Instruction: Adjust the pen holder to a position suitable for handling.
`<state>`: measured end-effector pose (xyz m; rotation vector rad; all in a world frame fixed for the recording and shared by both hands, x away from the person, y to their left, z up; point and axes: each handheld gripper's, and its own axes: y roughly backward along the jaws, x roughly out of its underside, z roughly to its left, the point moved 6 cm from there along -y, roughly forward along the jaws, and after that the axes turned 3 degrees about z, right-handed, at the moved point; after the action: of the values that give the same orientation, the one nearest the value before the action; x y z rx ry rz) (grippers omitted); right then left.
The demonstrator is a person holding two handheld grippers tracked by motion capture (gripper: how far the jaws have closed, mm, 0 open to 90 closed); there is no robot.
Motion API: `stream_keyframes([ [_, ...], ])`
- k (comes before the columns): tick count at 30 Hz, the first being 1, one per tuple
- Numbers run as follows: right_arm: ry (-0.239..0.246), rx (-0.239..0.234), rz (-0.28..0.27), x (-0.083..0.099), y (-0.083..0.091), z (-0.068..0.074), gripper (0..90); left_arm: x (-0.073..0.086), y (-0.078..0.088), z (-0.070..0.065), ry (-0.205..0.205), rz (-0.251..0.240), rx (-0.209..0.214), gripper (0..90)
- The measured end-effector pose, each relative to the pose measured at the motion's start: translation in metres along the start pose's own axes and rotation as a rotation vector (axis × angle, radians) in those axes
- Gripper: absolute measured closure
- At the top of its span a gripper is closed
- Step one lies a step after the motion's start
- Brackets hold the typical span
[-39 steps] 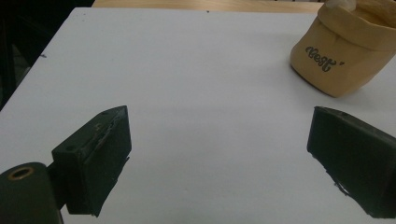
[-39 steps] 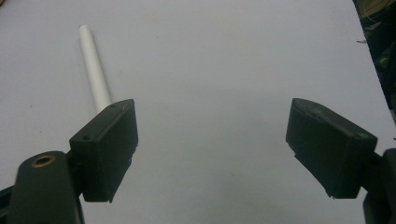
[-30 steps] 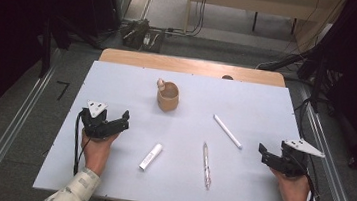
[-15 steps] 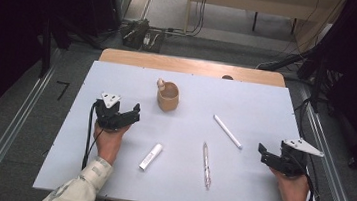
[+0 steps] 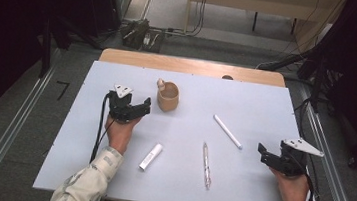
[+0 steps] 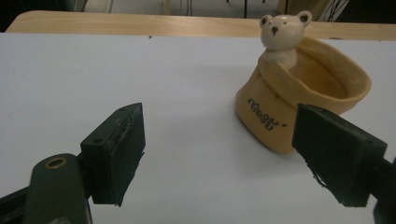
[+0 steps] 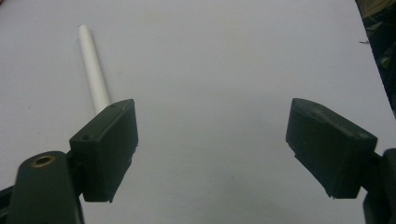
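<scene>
One bear-shaped cup (image 5: 168, 96), two white sticks (image 5: 227, 131), and one clear pen (image 5: 206, 164) are being shown on one table (image 5: 267, 100).

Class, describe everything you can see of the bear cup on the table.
The bear cup is a small tan holder shaped like a soft sack, looking ceramic or resin, with a folded rim and dark lettering on its front. A cream bear with round ears and a dark nose peeks over the rim. It stands upright and looks empty, on the far middle of the white table. Nothing touches it; the left gripper sits beside it, jaws apart.
</scene>
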<state>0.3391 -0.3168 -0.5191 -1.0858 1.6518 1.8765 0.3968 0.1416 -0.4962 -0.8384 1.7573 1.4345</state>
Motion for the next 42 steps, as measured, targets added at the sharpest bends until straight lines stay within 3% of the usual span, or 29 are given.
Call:
stream_keyframes([
  [20, 0.001, -0.006, 0.002, 0.0, -0.001, 0.001, 15.4, -0.022, -0.035, -0.025, -0.032, 0.008, 0.038, 24.3],
  [28, 0.004, -0.006, 0.004, 0.001, -0.002, 0.001, 15.4, -0.027, -0.053, -0.028, -0.044, 0.018, 0.033, 26.3],
  [42, 0.009, -0.011, 0.006, 0.001, -0.003, 0.001, 15.5, -0.025, -0.079, -0.038, -0.095, 0.07, 0.042, 35.2],
])
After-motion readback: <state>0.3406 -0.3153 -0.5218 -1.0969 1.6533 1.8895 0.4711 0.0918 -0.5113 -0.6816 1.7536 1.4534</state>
